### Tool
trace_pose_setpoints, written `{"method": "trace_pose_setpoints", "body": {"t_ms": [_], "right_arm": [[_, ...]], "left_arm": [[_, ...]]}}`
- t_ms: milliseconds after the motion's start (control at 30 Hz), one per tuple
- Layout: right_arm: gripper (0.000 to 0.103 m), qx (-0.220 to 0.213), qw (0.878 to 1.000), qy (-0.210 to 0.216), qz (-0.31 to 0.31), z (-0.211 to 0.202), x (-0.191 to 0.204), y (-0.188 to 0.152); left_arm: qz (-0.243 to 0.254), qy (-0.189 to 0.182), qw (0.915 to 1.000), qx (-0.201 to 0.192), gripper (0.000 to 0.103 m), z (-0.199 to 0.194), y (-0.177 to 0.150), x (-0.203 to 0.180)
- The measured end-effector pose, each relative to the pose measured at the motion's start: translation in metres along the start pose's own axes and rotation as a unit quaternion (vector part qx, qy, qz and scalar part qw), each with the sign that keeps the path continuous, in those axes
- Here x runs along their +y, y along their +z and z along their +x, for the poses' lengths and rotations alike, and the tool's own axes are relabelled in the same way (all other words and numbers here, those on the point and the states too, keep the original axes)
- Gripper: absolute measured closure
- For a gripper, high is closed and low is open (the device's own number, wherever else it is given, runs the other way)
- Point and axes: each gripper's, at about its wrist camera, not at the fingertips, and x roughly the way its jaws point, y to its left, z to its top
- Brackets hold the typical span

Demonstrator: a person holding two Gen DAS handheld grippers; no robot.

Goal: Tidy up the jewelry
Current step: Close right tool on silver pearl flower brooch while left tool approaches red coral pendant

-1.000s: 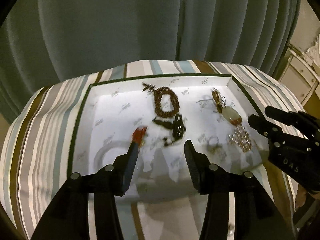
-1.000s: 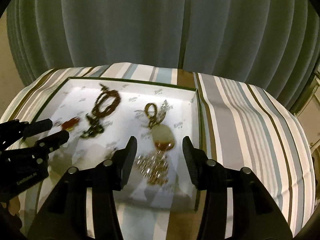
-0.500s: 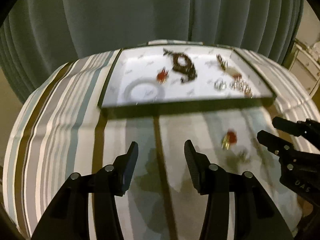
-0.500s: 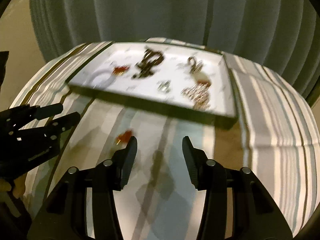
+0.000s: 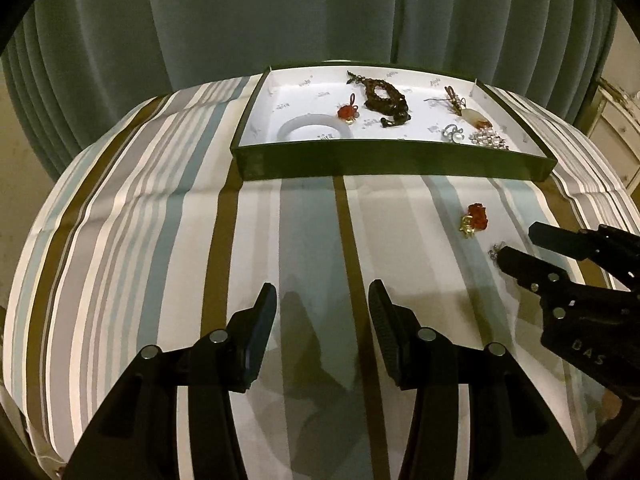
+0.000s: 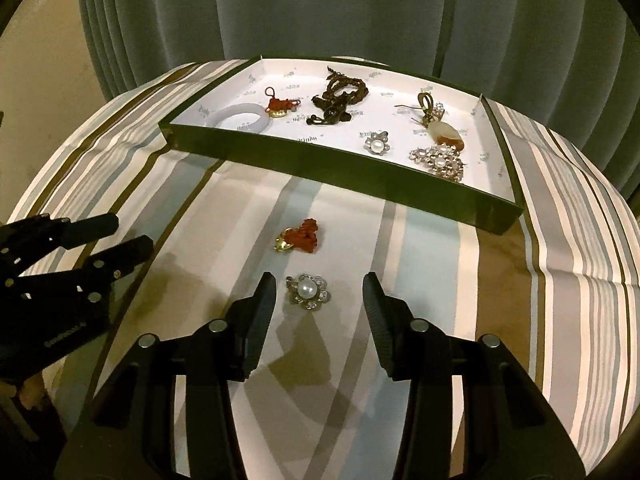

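A green tray [image 5: 392,156] [image 6: 360,184] with a white lining holds a white bangle [image 5: 316,128], a red knot charm [image 5: 347,111], a brown bead bracelet [image 5: 386,98], an agate pendant [image 6: 444,132], a pearl brooch [image 6: 377,144] and a rhinestone cluster [image 6: 438,160]. On the cloth in front of the tray lie a red-and-gold charm [image 5: 476,218] [image 6: 302,236] and a pearl flower brooch [image 6: 308,292]. My right gripper [image 6: 319,284] [image 5: 517,242] stands open above that brooch. My left gripper [image 5: 322,308] [image 6: 132,232] is open over bare cloth, holding nothing.
A striped tablecloth [image 5: 160,220] covers the round table, which drops away at its edges. A grey-green curtain [image 5: 320,12] hangs close behind the tray. A pale cabinet [image 5: 616,120] stands at the far right.
Both grippers have pulled back from over the tray to the cloth in front of it. The red-and-gold charm and pearl flower brooch on the cloth have come into view.
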Motion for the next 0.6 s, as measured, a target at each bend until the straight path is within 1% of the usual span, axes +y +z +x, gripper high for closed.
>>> {"method": "trace_pose_setpoints", "body": {"t_ms": [33,67,100,300,400,467,533,600], "right_arm": [[0.060,0.002,1.000,-0.001,-0.001,0.0013,-0.0002,-0.0001],[0.066,0.003,1.000,-0.001,-0.001,0.0023,-0.0004,-0.0003],[0.067,0.005,1.000,-0.001,-0.001,0.0036,-0.0006,-0.0005],[0.068,0.008,1.000,-0.003,-0.003,0.0077,-0.0019,-0.0029],[0.071,0.006,1.000,-0.004,-0.006,0.0073,-0.0026,-0.0035],[0.079,0.004,1.000,-0.005,-0.007,0.0071,-0.0027,-0.0036],[0.084,0.004,1.000,-0.005,-0.008,0.0068,-0.0031,-0.0036],[0.084,0.003,1.000,-0.004,-0.007,0.0068,-0.0037,-0.0035]], "left_arm": [[0.000,-0.001,1.0000,0.000,0.055,0.0003,0.0000,0.0001],[-0.001,-0.001,1.0000,0.001,0.055,0.0005,-0.0002,0.0002],[-0.001,-0.001,1.0000,0.001,0.055,0.0004,-0.0003,0.0001],[0.000,-0.004,1.0000,0.001,0.055,0.0004,-0.0014,0.0002],[-0.003,-0.007,1.0000,0.005,0.055,0.0023,-0.0015,0.0000],[-0.003,-0.008,0.9999,0.005,0.055,0.0028,-0.0014,-0.0002],[-0.003,-0.008,0.9999,0.005,0.055,0.0029,-0.0011,-0.0005],[-0.002,-0.009,0.9999,0.005,0.055,0.0029,-0.0011,-0.0008]]}}
